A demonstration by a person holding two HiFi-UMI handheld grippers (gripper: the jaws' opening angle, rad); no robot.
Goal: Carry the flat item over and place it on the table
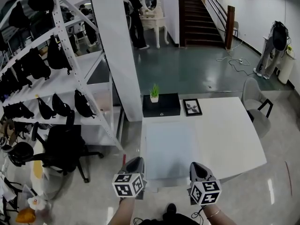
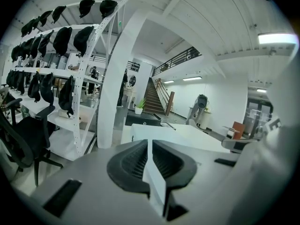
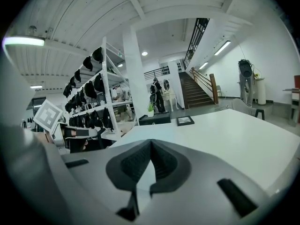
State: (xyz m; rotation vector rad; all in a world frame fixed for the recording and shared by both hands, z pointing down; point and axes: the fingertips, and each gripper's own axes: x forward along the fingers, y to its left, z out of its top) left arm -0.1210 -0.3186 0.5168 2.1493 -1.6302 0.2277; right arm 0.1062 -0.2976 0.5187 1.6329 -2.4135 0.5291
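The flat item, a pale thin sheet, sits lower centre over the white table; the left gripper and right gripper each pinch its near edge; it looks light, smooth and prone to flexing, so holding both near corners suits it.

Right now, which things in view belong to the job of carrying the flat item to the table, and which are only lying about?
Belong to the job:
- flat sheet, clamped by the left gripper and the right gripper
- white table

Only lying about:
- black box
- potted plant
- picture frame
- grey chair
- black office chair
- shelf rack
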